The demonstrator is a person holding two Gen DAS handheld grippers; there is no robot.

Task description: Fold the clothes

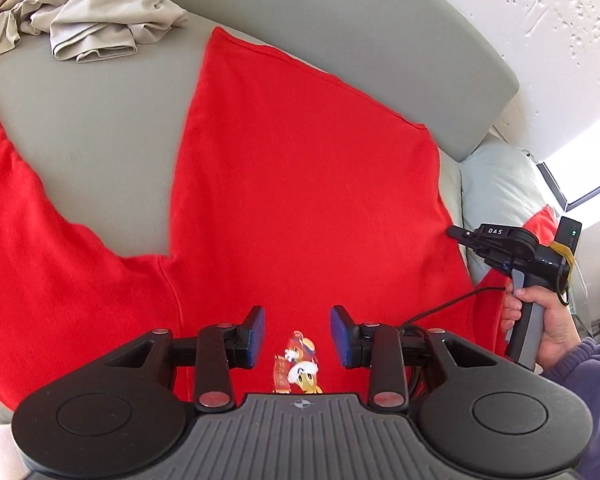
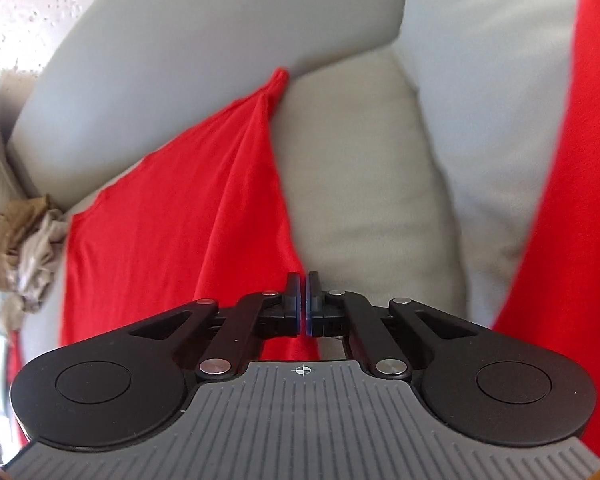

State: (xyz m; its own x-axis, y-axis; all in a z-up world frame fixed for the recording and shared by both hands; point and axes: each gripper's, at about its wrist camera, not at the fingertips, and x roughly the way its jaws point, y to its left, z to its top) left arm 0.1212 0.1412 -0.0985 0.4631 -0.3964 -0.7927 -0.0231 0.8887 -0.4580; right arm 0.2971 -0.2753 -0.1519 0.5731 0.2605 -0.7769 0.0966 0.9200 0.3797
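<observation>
A red long-sleeved shirt [image 1: 300, 200] with a small cartoon print [image 1: 300, 366] lies spread on a grey sofa seat [image 1: 100, 160], one sleeve [image 1: 40, 240] stretched to the left. My left gripper [image 1: 298, 336] is open just above the print, holding nothing. My right gripper [image 2: 303, 304] is shut on the shirt's right side edge [image 2: 296, 272]; the shirt body [image 2: 172, 220] runs away from it toward the backrest. In the left wrist view the right gripper [image 1: 456, 234] sits at the shirt's right edge, held by a hand.
A crumpled beige and tan pile of clothes [image 1: 92, 28] lies at the far left of the seat, also in the right wrist view [image 2: 28, 240]. The grey backrest [image 1: 380, 40], a pale cushion [image 1: 500, 188] and a white wall [image 1: 540, 20] lie behind.
</observation>
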